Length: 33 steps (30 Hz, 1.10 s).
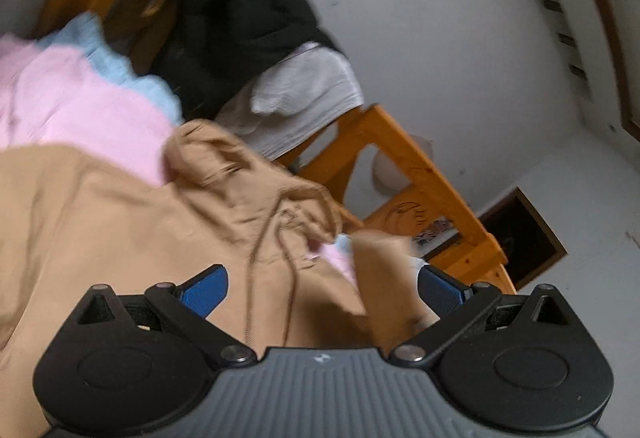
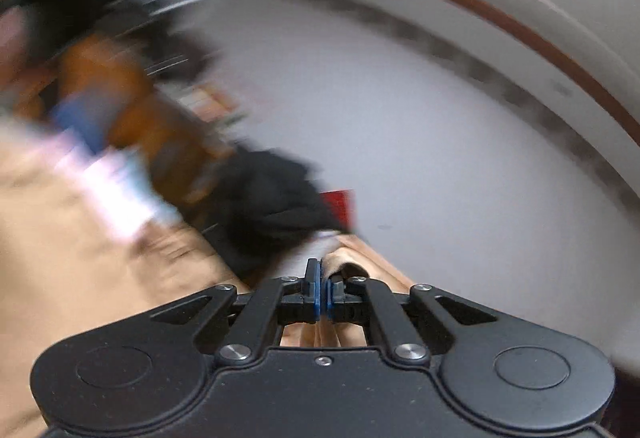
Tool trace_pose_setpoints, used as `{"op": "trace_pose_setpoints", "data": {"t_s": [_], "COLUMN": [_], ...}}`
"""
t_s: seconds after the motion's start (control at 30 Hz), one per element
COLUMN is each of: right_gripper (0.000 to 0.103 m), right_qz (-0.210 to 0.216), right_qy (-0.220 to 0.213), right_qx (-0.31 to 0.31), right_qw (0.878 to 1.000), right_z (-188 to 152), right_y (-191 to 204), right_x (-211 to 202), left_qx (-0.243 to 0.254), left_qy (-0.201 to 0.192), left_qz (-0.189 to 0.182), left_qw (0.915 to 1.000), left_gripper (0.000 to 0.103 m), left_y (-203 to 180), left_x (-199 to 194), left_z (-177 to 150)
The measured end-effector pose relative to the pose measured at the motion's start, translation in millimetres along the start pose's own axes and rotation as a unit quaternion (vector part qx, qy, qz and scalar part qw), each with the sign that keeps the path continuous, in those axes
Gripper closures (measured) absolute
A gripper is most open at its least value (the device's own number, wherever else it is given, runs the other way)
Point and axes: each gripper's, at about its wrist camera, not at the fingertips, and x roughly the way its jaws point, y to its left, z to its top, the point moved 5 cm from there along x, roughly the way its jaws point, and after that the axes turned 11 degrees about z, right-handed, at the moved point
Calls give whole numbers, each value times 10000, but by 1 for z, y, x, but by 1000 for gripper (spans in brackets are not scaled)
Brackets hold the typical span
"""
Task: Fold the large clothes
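A tan hoodie [image 1: 100, 222] with a drawstring lies spread over pink [image 1: 72, 102] and light blue bedding. My left gripper [image 1: 322, 292] is open just above the hoodie's neck area, blue pads wide apart, with a fold of tan cloth near its right finger. In the blurred right wrist view, my right gripper [image 2: 322, 292] is shut on a fold of the tan hoodie [image 2: 80, 238], with cloth bunched at the fingertips [image 2: 316, 278].
A wooden bed frame [image 1: 404, 158] runs along the right edge. A pile of black clothes [image 1: 248, 10] and a folded grey-white garment [image 1: 308, 94] sit beyond the hoodie. Pale floor lies to the right. A dark framed picture [image 1: 524, 234] leans on the floor.
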Motion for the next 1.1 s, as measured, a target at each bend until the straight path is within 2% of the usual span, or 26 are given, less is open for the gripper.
{"op": "trace_pose_setpoints", "data": {"t_s": [0.07,0.13,0.2,0.27,0.33,0.37,0.4,0.43,0.47,0.53,0.63,0.73,0.83,0.93,1.0,1.03,1.07,1.1], "right_gripper": [102,101,101,97,87,80,79,79,80,79,81,81,81,81,81,81,81,81], "right_qz": [581,1137,1492,1772,1989,2113,2147,2124,2061,1915,1724,1601,1573,1582,1580,1582,1582,1572], "right_qy": [262,603,858,1139,1373,1468,1545,1590,1614,1631,1620,1561,1560,1567,1563,1565,1563,1553], "right_qx": [-462,-445,-42,831,2015,2678,3157,3468,3589,3388,2687,2147,2070,2135,2166,2181,2195,2210], "right_qw": [9969,9907,9851,9740,9492,9285,9112,8996,8959,9066,9337,9507,9529,9512,9506,9502,9499,9499], "right_z": [-3,-9,-17,-23,-31,-37,-49,-60,-64,-62,-53,-45,-40,-43,-44,-44,-44,-44], "right_y": [36,60,72,71,63,60,54,49,53,63,89,111,119,120,119,119,120,120], "right_x": [9,16,15,12,8,6,8,8,7,15,13,8,-3,4,3,3,3,0], "left_qx": [-73,-55,29,147,273,358,471,582,692,972,1283,1482,1723,1975,2115,2151,2141,2121], "left_qy": [77,167,298,461,643,743,847,923,1006,1237,1568,1590,1394,1482,1601,1661,1689,1716], "left_qz": [146,261,344,391,424,421,431,441,436,573,799,1094,1431,1337,1168,1055,964,893], "left_qw": [9998,9995,9990,9981,9967,9957,9944,9931,9916,9859,9760,9699,9646,9598,9571,9566,9572,9579], "left_gripper": [1,1,1,1,1,1,1,1,1,1,1,2,6,16,34,39,57,80], "left_y": [13,22,28,30,28,26,22,16,11,-3,-21,-33,-37,-40,-42,-42,-41,-40], "left_x": [5,11,18,27,40,46,54,61,67,83,107,130,150,163,169,171,171,172], "left_z": [-2,-6,-14,-21,-27,-30,-30,-31,-32,-32,-36,-40,-43,-50,-55,-57,-58,-58]}}
